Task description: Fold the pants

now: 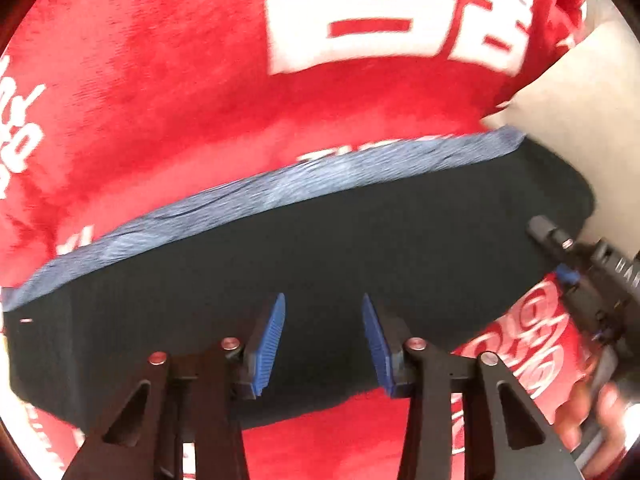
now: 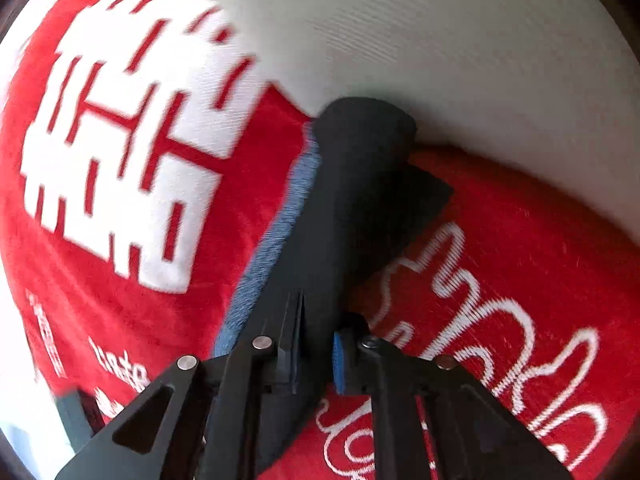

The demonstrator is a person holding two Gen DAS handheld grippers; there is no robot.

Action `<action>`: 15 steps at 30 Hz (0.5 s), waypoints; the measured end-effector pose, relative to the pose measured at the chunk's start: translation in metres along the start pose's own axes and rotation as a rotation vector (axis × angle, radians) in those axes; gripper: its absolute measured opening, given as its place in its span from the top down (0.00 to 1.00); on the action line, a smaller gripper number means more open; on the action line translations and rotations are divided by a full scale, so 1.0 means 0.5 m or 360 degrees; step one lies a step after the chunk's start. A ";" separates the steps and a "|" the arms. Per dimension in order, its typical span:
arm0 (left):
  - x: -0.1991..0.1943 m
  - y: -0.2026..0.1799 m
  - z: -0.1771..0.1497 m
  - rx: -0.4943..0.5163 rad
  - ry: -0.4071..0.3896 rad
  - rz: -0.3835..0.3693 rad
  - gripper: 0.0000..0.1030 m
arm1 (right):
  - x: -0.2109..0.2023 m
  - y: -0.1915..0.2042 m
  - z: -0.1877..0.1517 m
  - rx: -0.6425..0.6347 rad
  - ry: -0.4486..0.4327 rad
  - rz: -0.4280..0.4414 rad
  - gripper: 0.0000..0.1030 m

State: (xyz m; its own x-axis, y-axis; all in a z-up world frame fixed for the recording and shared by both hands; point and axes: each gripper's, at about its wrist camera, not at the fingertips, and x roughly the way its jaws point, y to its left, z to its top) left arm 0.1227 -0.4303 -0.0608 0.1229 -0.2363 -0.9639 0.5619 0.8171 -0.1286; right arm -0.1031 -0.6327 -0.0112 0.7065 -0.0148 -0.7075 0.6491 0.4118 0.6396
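Dark navy pants [image 1: 320, 248] lie folded on a red blanket, with a blue-grey edge [image 1: 280, 184] along the far side. My left gripper [image 1: 324, 340] is open just above the near part of the pants, blue pads apart and empty. My right gripper [image 2: 316, 344] is shut on the pants' end [image 2: 344, 200]; the dark fabric runs between its jaws. It also shows in the left wrist view [image 1: 568, 256] at the pants' right end.
The red blanket [image 1: 160, 80] with white lettering covers the surface. A white cushion or sheet [image 2: 460, 40] lies beyond it at the right. A person's hand [image 1: 592, 412] holds the right gripper.
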 end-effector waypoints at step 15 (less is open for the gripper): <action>0.067 -0.006 -0.065 -0.0037 -0.0240 -0.0325 0.58 | -0.029 0.262 -0.064 -0.1035 0.0022 -0.0075 0.93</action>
State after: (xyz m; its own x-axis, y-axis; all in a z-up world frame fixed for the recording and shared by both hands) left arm 0.0987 -0.4234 -0.1001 0.1308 -0.4720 -0.8719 0.5687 0.7560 -0.3240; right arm -0.0374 -0.5496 0.0731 0.6750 -0.0363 -0.7369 0.3731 0.8785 0.2985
